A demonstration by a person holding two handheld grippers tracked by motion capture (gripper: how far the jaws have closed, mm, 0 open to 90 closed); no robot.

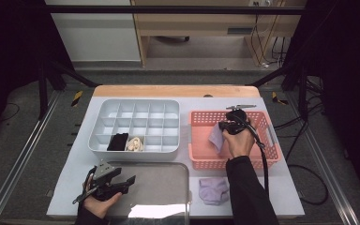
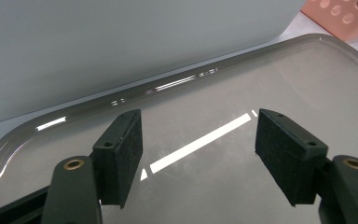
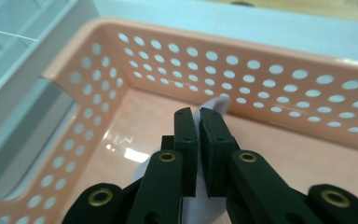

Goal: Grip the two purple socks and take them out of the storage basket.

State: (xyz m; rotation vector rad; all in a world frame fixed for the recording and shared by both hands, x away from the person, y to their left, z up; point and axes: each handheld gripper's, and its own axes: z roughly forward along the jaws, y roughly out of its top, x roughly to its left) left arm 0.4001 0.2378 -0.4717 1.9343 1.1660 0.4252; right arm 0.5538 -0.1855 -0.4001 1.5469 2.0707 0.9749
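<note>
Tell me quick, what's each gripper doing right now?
Left gripper: open, empty, over the shiny grey metal tray.
Right gripper: closed on a pale lilac cloth inside the pink perforated plastic basket.

hidden: lilac cloth [image 3: 198, 116] mostly behind right tool [image 3: 198, 122] (pinched) | cut off: tray [image 1: 168, 213]

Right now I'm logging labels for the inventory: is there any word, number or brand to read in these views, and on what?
None can be read.
Basket floor: a faint raised mark near the right gripper, too blurred to read.
Tray, organizer, purple cloths: no text shows.
</note>
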